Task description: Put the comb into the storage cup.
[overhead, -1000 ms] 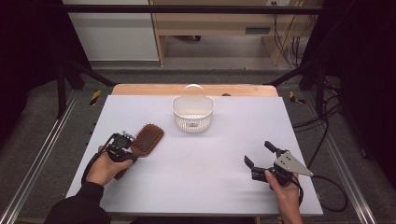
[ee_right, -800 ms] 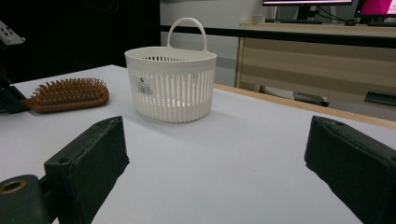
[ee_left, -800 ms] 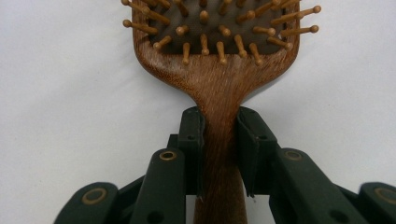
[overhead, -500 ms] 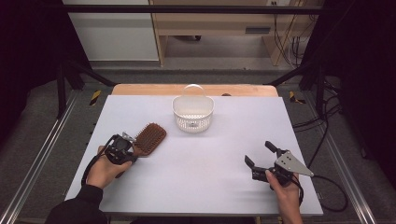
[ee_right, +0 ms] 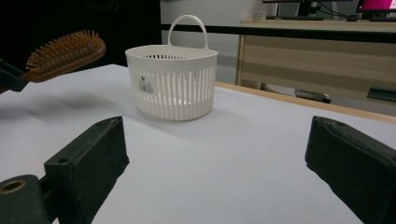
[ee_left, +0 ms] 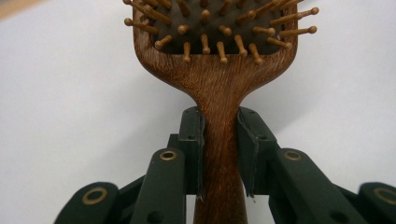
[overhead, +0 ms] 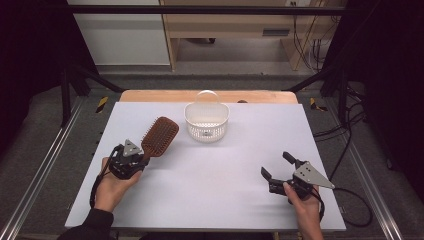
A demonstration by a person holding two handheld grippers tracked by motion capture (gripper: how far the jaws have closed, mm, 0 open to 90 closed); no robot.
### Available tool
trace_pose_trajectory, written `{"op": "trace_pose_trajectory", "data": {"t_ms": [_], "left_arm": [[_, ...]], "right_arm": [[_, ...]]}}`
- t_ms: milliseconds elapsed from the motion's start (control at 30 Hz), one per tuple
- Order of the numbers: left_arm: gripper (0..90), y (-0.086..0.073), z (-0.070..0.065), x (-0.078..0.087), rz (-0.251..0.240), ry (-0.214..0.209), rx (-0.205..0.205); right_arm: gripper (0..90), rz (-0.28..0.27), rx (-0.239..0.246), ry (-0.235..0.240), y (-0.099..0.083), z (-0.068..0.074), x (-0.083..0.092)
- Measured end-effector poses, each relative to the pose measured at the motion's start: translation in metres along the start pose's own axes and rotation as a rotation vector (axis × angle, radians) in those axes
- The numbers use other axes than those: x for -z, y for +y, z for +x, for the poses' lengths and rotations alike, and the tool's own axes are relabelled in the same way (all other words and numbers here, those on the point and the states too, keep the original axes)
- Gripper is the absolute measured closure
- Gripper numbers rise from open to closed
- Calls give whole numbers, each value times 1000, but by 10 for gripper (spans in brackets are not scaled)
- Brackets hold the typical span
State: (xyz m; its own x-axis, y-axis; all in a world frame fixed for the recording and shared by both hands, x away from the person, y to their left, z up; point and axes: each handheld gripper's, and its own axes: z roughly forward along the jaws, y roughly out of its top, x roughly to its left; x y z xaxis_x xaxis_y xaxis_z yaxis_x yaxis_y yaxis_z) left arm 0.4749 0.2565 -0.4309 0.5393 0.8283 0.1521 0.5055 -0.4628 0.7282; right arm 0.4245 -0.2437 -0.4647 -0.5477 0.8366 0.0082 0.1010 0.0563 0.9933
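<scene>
Both grippers are black. The left gripper [overhead: 131,161] and the right gripper [overhead: 280,166] each have a grey three-cornered plate on top. Small brass rings sit in the black jaw arms — round like little eyes. A black cable trails off the right one, and a dark sleeve [overhead: 90,227] covers the left arm.

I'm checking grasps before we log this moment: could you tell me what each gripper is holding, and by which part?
The left gripper is shut on the wooden hairbrush, clamping its handle just below the head. The right gripper is open and holds nothing.
</scene>
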Motion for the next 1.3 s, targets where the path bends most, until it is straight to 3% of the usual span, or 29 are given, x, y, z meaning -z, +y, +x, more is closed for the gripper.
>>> {"op": "trace_pose_trajectory", "data": {"t_ms": [200,367,433,567,600,933,1300], "left_arm": [[727,4,-12,6,-97,7,-13],[726,10,-26,7,-174,-20,-12],[727,12,-31,6,-195,-17,-31],[727,15,-42,4,-254,-31,-46],[726,16,-46,3,-269,-29,-48],[727,3,-64,-8,-349,-75,-28],[727,3,-79,-4,-393,-112,-52]], "right_arm": [[56,-3,-29,26,8,6,-5],[53,-2,-45,68,17,18,-18],[50,-12,-41,78,21,24,-24],[48,-19,-63,101,27,33,-34],[50,-19,-82,126,30,38,-38],[53,3,-160,185,42,54,-56],[66,19,-220,271,55,82,-86]]}}
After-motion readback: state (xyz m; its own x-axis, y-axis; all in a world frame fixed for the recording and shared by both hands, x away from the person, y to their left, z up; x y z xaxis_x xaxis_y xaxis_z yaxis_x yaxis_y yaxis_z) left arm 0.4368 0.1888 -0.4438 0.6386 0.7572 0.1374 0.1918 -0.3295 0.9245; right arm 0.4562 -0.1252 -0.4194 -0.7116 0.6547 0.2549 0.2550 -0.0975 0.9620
